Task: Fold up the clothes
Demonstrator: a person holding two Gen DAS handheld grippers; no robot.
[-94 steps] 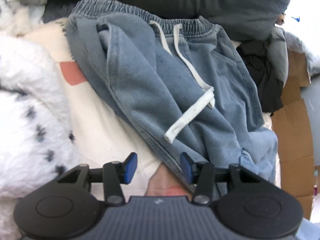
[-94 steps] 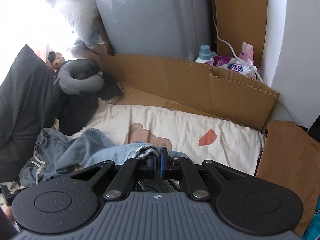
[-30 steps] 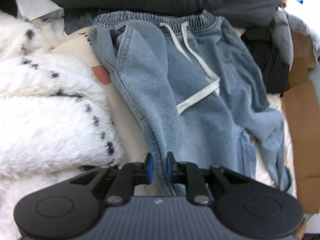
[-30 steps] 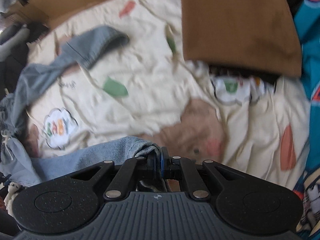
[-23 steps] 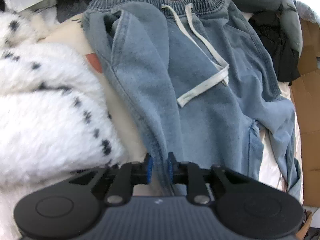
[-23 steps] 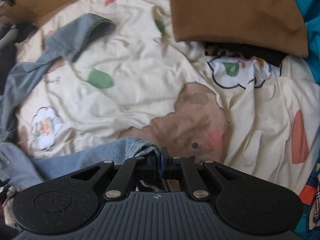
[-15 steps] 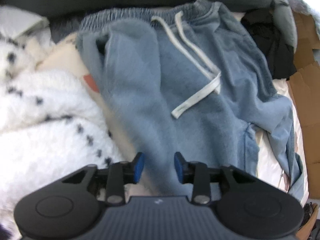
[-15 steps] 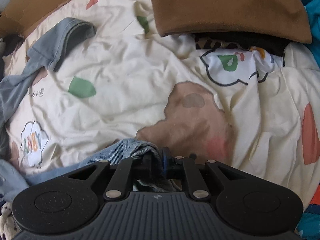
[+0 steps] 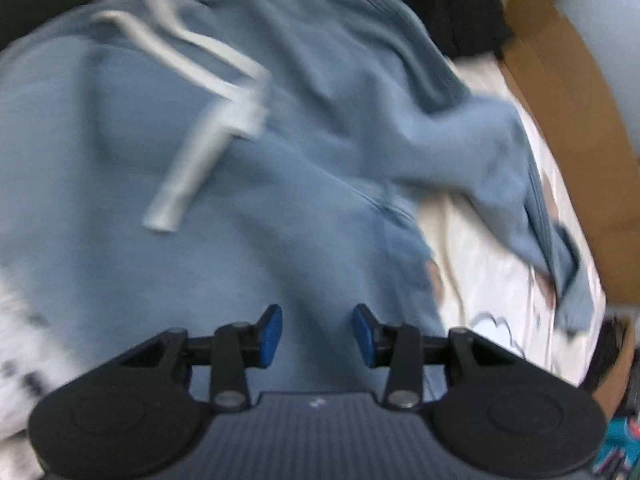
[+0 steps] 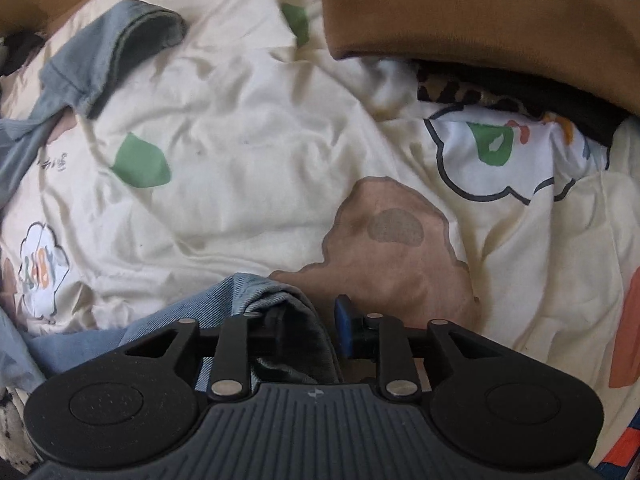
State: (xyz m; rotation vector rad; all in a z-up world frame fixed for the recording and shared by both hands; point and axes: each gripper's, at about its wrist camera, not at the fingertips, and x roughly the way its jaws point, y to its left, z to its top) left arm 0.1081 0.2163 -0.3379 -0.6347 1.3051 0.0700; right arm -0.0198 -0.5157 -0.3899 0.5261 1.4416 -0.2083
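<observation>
Light blue drawstring trousers (image 9: 280,184) lie spread on the bed, blurred, with their white drawstring (image 9: 208,120) across the waist area. My left gripper (image 9: 317,332) hovers over the trousers, open, with nothing pinched between its blue pads. My right gripper (image 10: 310,328) points down at the sheet and its jaws are opening. The hem of one trouser leg (image 10: 276,300) lies between them, draped over the left finger, and the right pad (image 10: 344,328) stands clear of the cloth. The other leg's end (image 10: 120,36) lies at the far left.
A cream patterned bedsheet (image 10: 240,160) covers the bed. A folded brown garment (image 10: 480,12) sits at the top right on a leopard-print piece (image 10: 452,88). Cardboard (image 9: 560,80) lines the bed's edge. A white fluffy spotted blanket (image 9: 16,320) lies at the left.
My left gripper let go of the trousers' side seam, opened and swung right over them. My right gripper sank toward the sheet and its jaws parted from the hem.
</observation>
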